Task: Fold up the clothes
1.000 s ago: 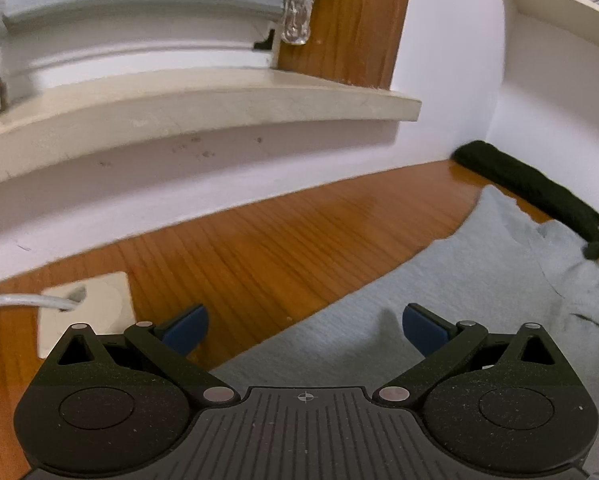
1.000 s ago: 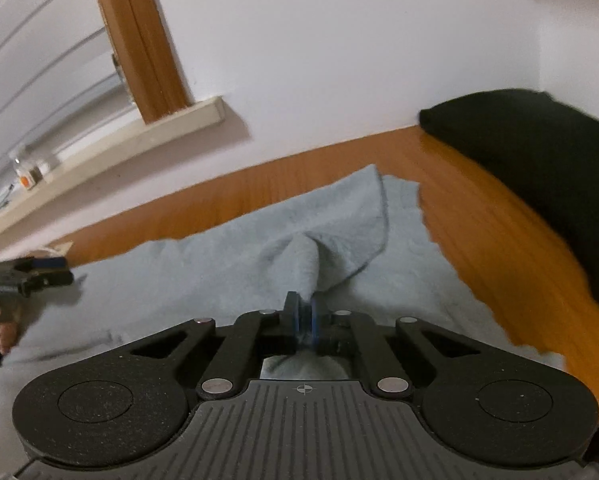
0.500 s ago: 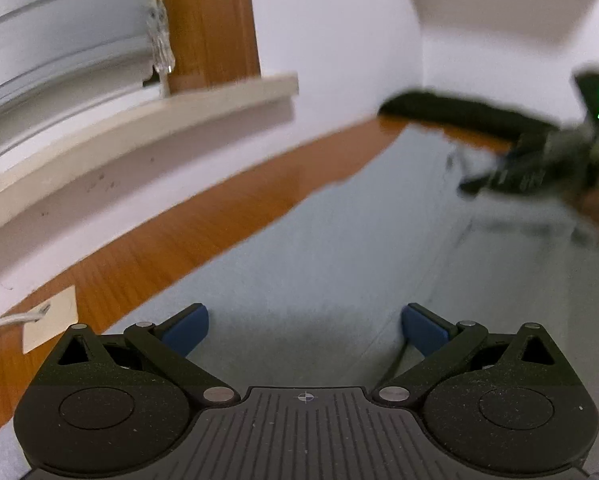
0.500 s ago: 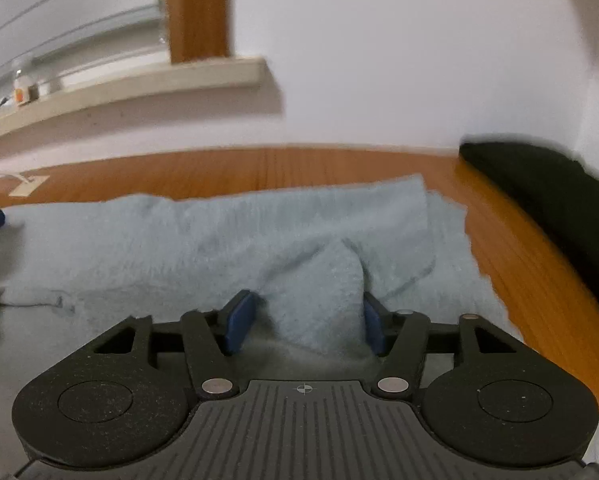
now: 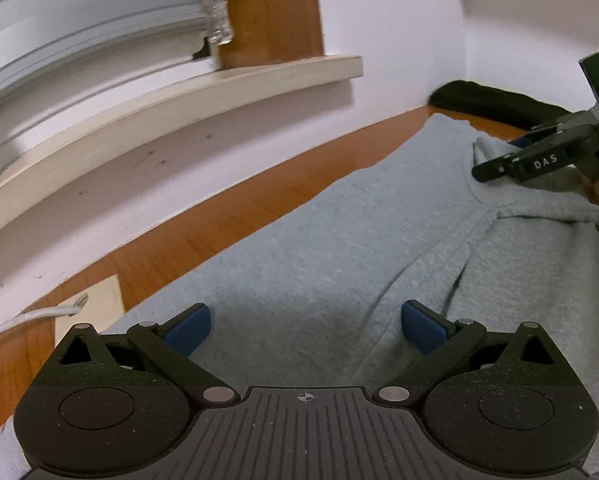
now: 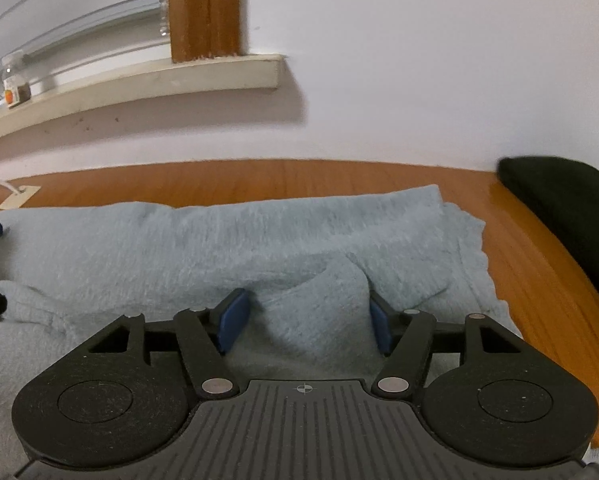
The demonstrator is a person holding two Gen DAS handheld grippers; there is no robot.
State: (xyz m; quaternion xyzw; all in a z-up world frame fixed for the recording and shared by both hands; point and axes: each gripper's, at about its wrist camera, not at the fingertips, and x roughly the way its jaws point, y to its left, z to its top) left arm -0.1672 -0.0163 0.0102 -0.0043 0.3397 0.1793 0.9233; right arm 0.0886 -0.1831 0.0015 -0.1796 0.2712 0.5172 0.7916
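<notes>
At the far left of the left wrist view a white cable [image 5: 27, 316] runs to a pale plate [image 5: 95, 300] set into the wooden bench [image 5: 227, 232], with a cream windowsill [image 5: 171, 100] and a wooden window frame [image 5: 271, 12] on the wall above. The left gripper [image 5: 305, 326] hangs low over the grey garment [image 5: 319, 248], its blue fingers [image 5: 189, 328] spread wide with only flat cloth between them and nothing held. The garment lies spread across the bench, and a stitched seam [image 5: 471, 236] runs along it toward a gathered ridge at the right. There, at the right edge of this view, the right gripper [image 5: 539, 160] shows from the side, low against the raised cloth, and a black cloth roll [image 5: 495, 100] lies on the bench against the wall behind it. In the right wrist view a small bottle [image 6: 15, 84] stands on the sill at the far left. The garment [image 6: 219, 240] fills the middle ground, its far edge folded over in a loose band. The right gripper [image 6: 307, 318] has its fingers [image 6: 233, 320] parted, and a hump of the grey cloth rises between them; the right finger seems to touch the hump, while the left stands just clear, so the cloth is not clamped. To the right the garment's ragged edge ends on bare wood, well apart from the black roll [image 6: 559, 200].
</notes>
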